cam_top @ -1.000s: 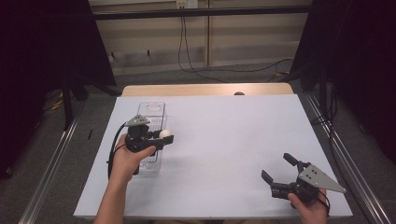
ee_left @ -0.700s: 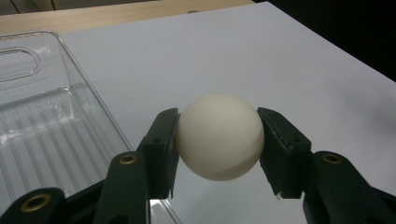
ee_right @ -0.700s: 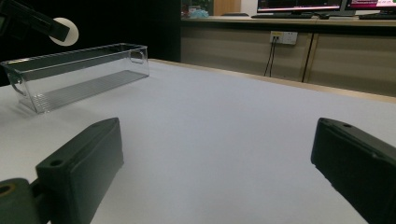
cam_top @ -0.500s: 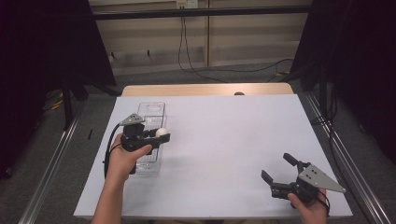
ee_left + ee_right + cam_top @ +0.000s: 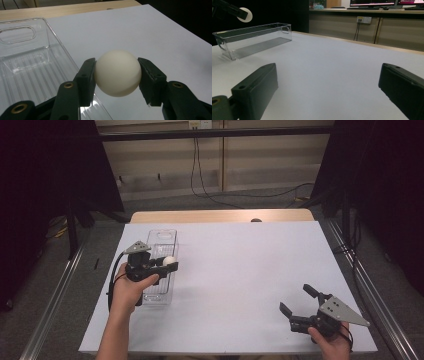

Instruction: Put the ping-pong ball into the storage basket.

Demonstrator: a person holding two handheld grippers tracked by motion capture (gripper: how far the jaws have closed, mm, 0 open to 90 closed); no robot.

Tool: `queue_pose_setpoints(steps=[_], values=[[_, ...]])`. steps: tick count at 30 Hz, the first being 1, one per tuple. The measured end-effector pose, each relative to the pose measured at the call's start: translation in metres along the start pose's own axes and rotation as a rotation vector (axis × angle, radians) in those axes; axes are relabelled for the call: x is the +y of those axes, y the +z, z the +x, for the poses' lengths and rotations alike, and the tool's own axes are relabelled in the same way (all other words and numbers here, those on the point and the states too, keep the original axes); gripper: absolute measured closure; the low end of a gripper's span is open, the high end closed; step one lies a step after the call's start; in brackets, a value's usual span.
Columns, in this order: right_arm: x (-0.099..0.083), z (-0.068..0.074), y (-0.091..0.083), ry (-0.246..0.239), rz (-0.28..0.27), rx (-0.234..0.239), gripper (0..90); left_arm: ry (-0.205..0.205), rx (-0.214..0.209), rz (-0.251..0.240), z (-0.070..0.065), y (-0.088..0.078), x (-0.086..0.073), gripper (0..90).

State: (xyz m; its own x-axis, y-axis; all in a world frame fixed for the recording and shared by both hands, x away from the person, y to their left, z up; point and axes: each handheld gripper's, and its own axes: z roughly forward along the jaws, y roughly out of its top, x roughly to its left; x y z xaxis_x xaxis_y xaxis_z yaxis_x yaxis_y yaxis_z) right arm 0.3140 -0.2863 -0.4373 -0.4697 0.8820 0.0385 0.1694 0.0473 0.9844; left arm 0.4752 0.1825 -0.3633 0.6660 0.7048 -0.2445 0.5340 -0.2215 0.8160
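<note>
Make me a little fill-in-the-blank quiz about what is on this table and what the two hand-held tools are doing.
1. The left tool is shut on a white ____.
2. The ball hangs beside a clear plastic ____ on the table.
3. The right tool has its jaws ____ with nothing between them.

Missing words: ball; box; open

A white rectangular table cover (image 5: 240,270) lies flat; black cables (image 5: 200,175) hang on the beige back wall (image 5: 270,160).
</note>
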Motion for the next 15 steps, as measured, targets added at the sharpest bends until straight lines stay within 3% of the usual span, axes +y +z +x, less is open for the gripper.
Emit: queue_pose_setpoints(steps=[15], values=[[0.0003, -0.0004, -0.0003, 0.002, 0.001, 0.001, 1.8, 0.006, 0.027, -0.006, 0.0062, -0.0032, -0.001, 51.1]])
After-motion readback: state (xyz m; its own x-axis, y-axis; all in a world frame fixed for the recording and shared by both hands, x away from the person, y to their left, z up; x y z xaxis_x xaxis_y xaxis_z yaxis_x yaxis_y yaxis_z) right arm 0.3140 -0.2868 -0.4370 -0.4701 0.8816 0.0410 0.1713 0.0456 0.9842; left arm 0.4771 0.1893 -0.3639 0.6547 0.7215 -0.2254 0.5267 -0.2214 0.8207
